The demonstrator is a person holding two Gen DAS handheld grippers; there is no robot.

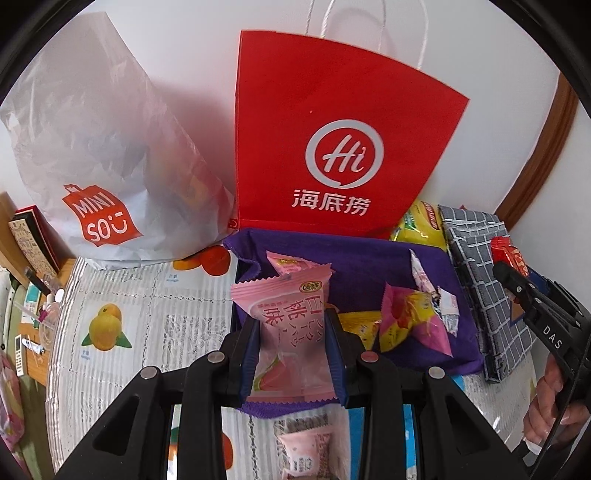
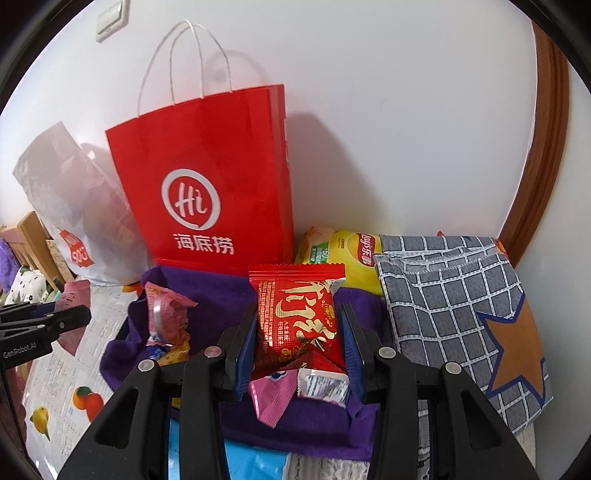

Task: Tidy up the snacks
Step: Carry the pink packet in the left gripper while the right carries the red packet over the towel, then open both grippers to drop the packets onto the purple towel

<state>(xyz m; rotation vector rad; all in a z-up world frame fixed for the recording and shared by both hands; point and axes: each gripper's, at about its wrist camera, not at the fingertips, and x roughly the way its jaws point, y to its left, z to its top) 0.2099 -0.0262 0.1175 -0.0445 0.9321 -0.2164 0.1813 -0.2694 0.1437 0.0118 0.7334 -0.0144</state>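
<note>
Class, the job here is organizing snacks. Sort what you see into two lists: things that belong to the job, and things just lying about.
Part of the job:
pink snack packet in the left gripper
red snack packet in the right gripper
loose snacks
purple cloth

Just lying about:
red paper bag
white plastic bag
checked cloth
yellow crisp bag

A red paper bag (image 2: 207,184) with white cord handles and a white "Hi" logo stands upright against the white wall (image 2: 369,110), far centre. Left of it slumps a white plastic Miniso bag (image 1: 99,155). A fruit-printed cover (image 1: 122,317) spreads across the counter at near left. Small books (image 1: 31,236) stand at far left. A brown wooden door frame (image 2: 543,155) curves along the right, and a wall switch (image 2: 109,20) sits upper left.
</note>
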